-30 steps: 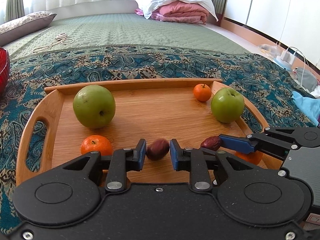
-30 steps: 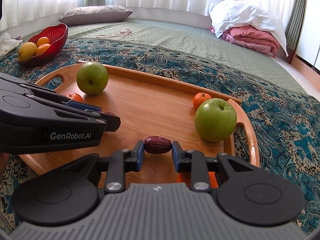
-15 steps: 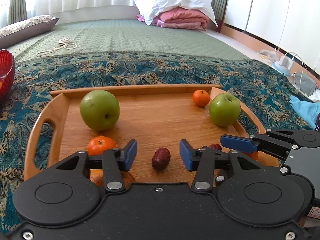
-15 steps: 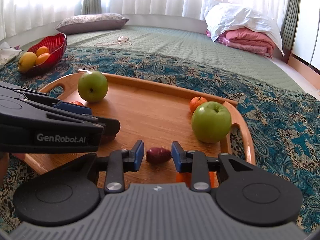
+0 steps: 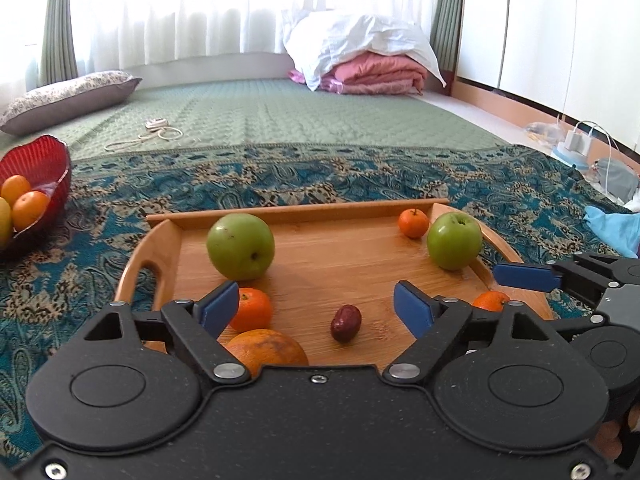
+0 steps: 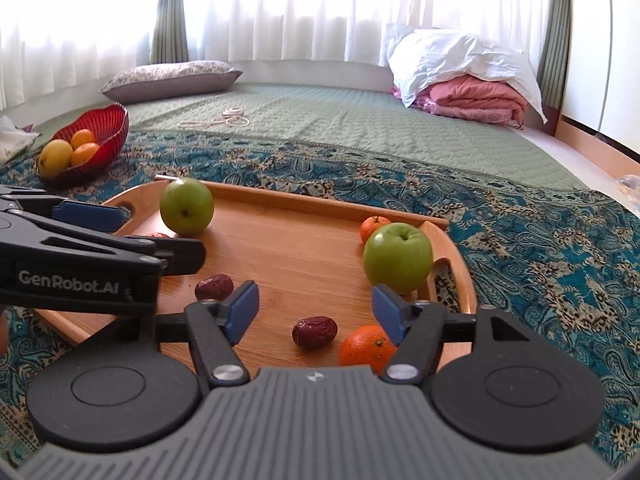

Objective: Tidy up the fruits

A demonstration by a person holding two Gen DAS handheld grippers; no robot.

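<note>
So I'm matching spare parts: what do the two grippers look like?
Both have black linkage arms, silver pivot screws and blue pads on the fingers. The left gripper has a black body with white "GenRobot.AI" lettering on its side; the right gripper has a ribbed grey body.

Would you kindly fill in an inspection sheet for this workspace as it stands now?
Surface: teal paisley blanket over a green quilted mat.
Job's things: wooden handled tray holding two green apples, small oranges and two dark red dates; red glass bowl with more fruit.
Clutter: blue cloth, folded pink bedding.
Grippers: left gripper and right gripper open after just opening, each with a date lying free between the fingers.
Cables: white charger lead; cord loops on the mat.
Surroundings: white curtains, patterned pillow.
</note>
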